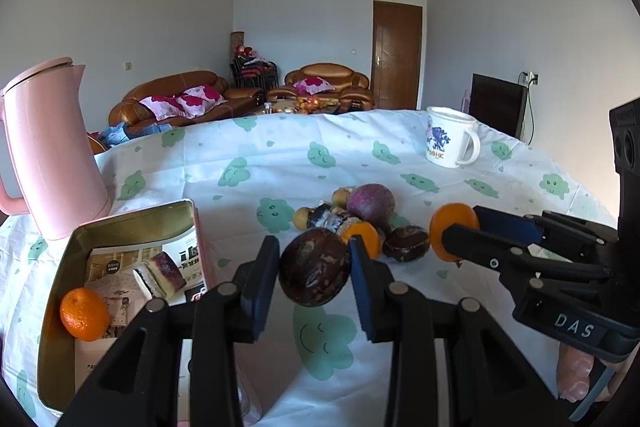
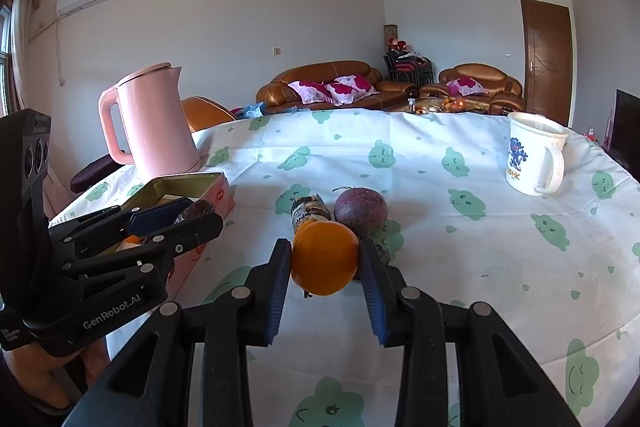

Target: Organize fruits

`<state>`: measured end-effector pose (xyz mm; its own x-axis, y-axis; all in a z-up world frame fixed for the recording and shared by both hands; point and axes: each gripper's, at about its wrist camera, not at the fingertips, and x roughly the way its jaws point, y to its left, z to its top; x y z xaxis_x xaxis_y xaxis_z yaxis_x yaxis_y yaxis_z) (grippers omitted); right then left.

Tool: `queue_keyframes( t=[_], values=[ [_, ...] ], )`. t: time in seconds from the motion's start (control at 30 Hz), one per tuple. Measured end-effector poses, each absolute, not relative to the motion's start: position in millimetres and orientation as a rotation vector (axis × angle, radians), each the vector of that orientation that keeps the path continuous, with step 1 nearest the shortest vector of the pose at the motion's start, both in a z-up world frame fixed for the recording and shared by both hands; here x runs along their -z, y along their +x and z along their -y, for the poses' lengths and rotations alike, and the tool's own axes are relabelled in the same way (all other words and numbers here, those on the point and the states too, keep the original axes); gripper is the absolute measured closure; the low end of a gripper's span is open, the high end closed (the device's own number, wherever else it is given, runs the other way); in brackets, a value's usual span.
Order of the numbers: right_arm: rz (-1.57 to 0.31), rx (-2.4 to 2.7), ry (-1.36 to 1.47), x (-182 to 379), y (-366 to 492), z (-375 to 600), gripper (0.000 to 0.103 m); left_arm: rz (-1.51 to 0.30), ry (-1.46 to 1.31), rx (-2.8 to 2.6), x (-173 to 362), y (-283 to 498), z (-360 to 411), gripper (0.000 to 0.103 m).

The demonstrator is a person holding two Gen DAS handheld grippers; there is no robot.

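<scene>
On the left wrist view I am clamping a dark wrinkled fruit (image 1: 314,267) in the left gripper (image 1: 314,269) — its jaws pressing both sides, lifted above the surface (image 1: 400,155). At 8 o'clock the open tin (image 1: 120,227) is holding a mandarin (image 1: 84,313); at 3 o'clock the right gripper (image 1: 460,233) is gripping an orange fruit (image 1: 450,225).

On the right wrist view that orange fruit (image 2: 324,257) is sitting tight between the jaws, a purple fruit (image 2: 360,211) just beyond at 12 o'clock — the pink kettle (image 2: 152,123) at 10.

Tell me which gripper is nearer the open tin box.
Left. The left gripper, shut on a dark brown fruit, sits right beside the tin box. The right gripper, shut on an orange, is farther off, beyond the left one.
</scene>
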<state>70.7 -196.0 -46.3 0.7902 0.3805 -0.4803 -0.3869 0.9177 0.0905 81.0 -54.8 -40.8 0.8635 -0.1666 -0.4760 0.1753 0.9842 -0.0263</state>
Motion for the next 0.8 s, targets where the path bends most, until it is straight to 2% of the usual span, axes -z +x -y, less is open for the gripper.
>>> queue_keyframes(
  t=[0.8],
  values=[
    [-0.398,-0.409,-0.042,37.6,49.9,194.4,0.067,-0.426,-0.005,0.154,35.9,68.1,47.8,0.066]
  ],
)
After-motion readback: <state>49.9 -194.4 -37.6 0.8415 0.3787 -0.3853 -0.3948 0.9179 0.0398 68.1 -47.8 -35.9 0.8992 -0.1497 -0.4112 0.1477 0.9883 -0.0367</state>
